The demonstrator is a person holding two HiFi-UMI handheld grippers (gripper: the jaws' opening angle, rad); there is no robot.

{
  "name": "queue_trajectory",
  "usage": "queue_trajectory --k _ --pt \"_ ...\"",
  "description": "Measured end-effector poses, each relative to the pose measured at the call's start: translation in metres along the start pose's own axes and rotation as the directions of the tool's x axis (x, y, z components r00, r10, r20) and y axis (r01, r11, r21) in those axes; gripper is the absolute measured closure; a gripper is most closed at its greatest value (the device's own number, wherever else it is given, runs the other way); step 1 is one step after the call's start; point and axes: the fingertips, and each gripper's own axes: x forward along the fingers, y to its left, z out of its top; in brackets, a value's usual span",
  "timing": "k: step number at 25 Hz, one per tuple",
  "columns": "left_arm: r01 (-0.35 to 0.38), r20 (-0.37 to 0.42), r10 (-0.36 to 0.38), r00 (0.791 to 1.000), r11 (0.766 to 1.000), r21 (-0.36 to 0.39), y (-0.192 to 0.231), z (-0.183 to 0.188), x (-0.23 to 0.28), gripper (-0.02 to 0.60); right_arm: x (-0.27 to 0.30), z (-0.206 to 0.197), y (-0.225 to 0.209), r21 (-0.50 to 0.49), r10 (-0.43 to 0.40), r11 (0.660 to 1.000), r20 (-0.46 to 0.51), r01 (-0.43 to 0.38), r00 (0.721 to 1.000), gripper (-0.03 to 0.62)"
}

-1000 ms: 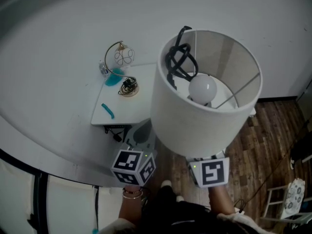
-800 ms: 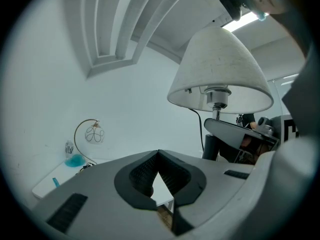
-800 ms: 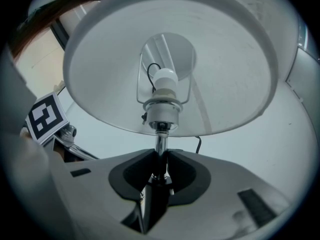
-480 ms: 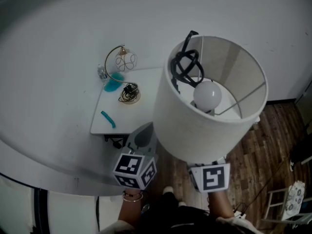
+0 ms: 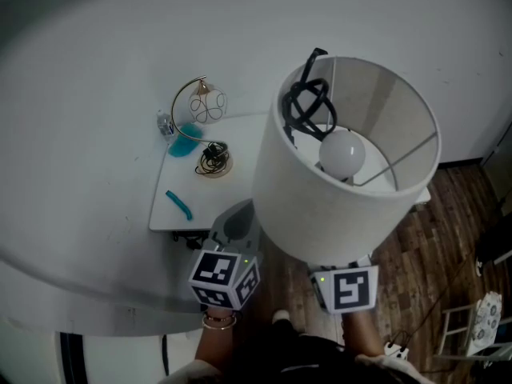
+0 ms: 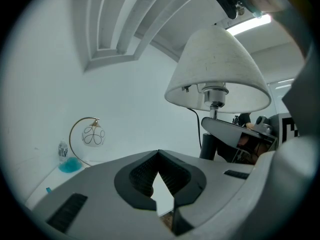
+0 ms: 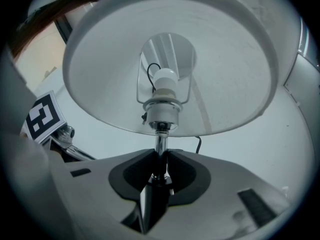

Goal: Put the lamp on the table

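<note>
The lamp has a wide white shade, a round bulb and a black cord bundled inside the shade. My right gripper is shut on its thin metal stem just under the socket and holds the lamp upright; in the head view only its marker cube shows below the shade. My left gripper is beside it, level, its jaws shut on nothing, at the near edge of the white table. From the left gripper view the shade hangs at the upper right.
On the table stand a gold arc lamp with a glass globe, a small bottle, a teal object, a coil of black cable and a teal strip. White wall behind; wooden floor right.
Both grippers and the held lamp have come closer to the table; its near edge now lies by the left gripper's jaws. The grip on the stem is unchanged.
</note>
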Motion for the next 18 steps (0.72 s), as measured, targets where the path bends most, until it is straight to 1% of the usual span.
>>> queue_trajectory --k 9,18 --pt "0.021 0.006 -0.021 1.0 1.0 -0.002 0.016 0.004 0.003 0.588 0.015 -0.004 0.008 -0.004 -0.02 1.0 -0.01 0.02 1.0 0.516" --pt "0.04 0.012 -0.039 0.999 0.999 -0.017 0.019 0.005 0.015 0.588 0.021 -0.006 0.004 -0.024 -0.025 0.999 -0.018 0.024 1.0 0.516"
